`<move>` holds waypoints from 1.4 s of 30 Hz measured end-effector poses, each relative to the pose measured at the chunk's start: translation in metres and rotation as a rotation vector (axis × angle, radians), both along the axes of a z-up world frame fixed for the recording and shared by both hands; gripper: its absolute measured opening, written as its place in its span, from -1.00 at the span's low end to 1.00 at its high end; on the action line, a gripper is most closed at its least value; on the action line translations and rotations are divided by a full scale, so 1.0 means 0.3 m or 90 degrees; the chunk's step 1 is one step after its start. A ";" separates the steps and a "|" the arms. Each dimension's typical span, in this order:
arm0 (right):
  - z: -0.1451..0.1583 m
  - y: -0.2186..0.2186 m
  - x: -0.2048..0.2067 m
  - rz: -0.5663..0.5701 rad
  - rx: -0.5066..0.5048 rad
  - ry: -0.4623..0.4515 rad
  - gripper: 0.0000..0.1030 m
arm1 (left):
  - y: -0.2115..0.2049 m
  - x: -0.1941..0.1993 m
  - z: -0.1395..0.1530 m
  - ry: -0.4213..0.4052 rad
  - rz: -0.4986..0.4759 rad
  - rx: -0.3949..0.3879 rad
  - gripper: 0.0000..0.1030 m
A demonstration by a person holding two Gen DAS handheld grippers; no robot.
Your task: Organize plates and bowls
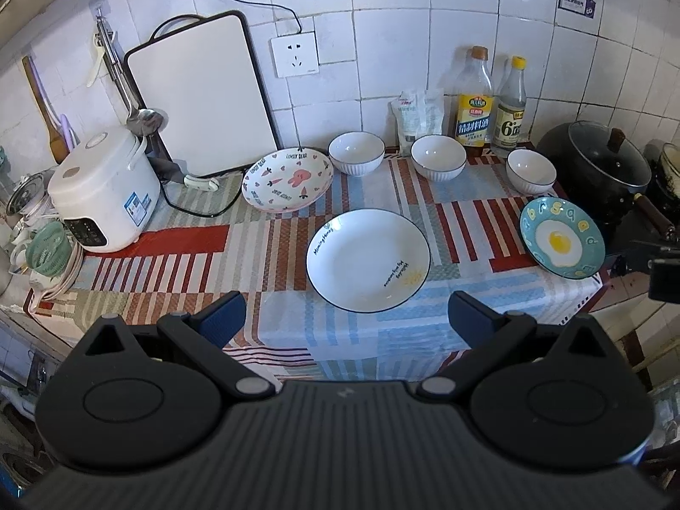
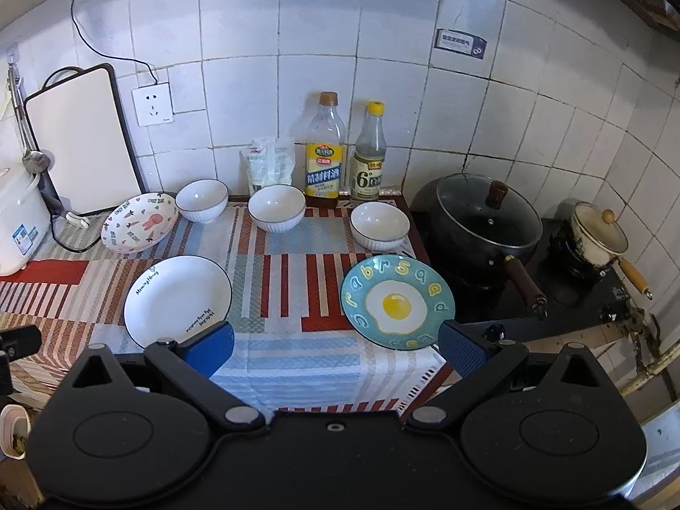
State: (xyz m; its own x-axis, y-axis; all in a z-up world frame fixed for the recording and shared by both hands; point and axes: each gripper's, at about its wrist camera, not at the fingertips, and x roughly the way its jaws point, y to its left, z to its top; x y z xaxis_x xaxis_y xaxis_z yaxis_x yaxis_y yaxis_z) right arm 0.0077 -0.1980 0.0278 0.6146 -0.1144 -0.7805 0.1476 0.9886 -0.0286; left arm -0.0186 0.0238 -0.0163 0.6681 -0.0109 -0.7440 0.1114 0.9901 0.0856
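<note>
Left wrist view: striped tablecloth [image 1: 212, 255] under white-tiled wall [image 1: 382, 42]; both tools, left [image 1: 346, 318] and right [image 2: 335, 344], spread wide, empty.

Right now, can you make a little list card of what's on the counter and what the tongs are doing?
plates: bunny plate, white plate, egg plate
bowls: three white bowls, in a row by the wall
bottles: two bottles, behind the bowls
left tongs: open, holding nothing
right tongs: open, holding nothing
stacked yet: no
</note>
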 end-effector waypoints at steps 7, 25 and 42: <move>0.030 -0.005 0.026 0.049 0.035 -0.088 1.00 | 0.042 0.054 0.035 0.003 -0.011 -0.024 0.99; -0.106 0.105 0.277 0.264 0.050 -0.228 1.00 | 0.158 0.321 -0.034 -0.027 0.011 -0.041 0.94; -0.592 0.136 0.617 0.348 0.245 -0.043 0.99 | 0.210 0.660 -0.487 0.085 0.015 -0.088 0.94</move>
State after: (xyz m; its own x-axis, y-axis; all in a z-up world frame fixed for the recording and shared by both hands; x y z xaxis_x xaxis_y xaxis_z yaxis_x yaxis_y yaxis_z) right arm 0.1929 -0.1571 -0.1497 0.5533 0.5063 -0.6615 -0.3882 0.8593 0.3330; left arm 0.1794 0.0868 -0.1623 0.5645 -0.1055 -0.8187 0.0900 0.9938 -0.0660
